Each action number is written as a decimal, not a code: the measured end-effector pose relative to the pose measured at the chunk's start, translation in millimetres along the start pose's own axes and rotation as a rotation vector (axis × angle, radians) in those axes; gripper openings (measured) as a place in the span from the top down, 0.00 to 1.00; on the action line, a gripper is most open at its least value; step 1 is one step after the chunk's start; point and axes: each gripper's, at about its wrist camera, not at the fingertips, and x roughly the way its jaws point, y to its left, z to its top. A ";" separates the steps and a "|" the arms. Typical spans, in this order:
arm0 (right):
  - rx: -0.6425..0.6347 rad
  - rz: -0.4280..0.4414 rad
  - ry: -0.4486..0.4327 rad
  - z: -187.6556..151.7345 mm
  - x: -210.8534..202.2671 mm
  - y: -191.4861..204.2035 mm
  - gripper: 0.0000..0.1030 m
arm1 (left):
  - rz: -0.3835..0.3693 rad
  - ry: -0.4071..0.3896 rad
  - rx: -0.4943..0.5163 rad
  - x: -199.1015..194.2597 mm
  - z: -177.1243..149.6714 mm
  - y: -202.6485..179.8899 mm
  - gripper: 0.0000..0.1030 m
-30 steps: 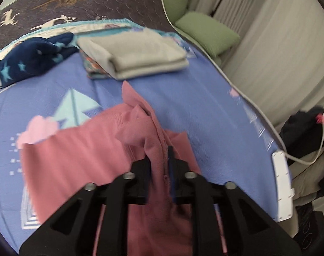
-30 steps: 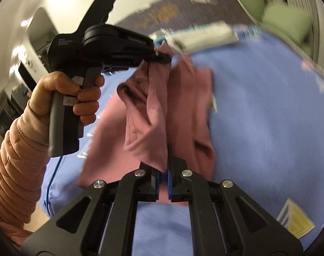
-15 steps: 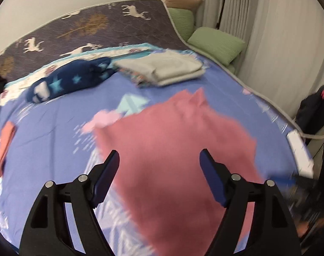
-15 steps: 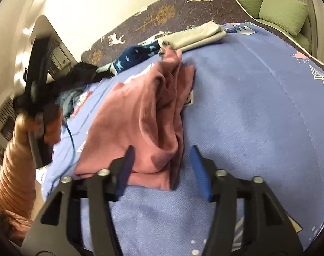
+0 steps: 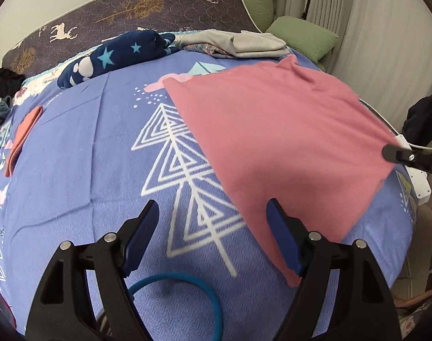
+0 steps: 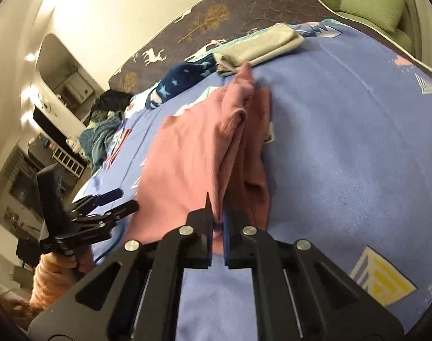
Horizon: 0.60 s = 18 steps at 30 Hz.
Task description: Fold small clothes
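Mid-fold: right gripper [image 6: 217, 218] pinches pink garment [image 5: 272, 130] corner; left gripper [image 5: 213, 236] spread, empty, garment's near corner at its 3 o'clock—grab next.

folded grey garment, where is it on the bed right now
The folded grey garment lies at the bed's far end, right of the navy star-print garment and just beyond the pink garment.

Evenly bright and sharp from the left wrist; warm yellow wall glare from the right; heavy fisheye bending, dark vignetted corners
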 end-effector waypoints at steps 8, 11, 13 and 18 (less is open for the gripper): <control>-0.024 -0.172 -0.034 -7.2 -6.9 -8.7 0.48 | -0.037 -0.008 0.014 -3.0 -6.7 -10.8 0.24; -0.091 -0.123 -0.054 -4.9 -11.5 5.9 0.48 | -0.080 -0.012 0.007 -2.0 -6.6 -13.2 0.24; -0.097 -0.149 -0.008 -3.8 1.2 6.6 0.47 | -0.095 0.016 0.006 6.6 -9.2 -16.5 0.24; -0.136 -0.192 0.072 -9.2 17.2 2.0 0.47 | -0.120 0.040 0.006 7.7 -14.7 -11.1 0.26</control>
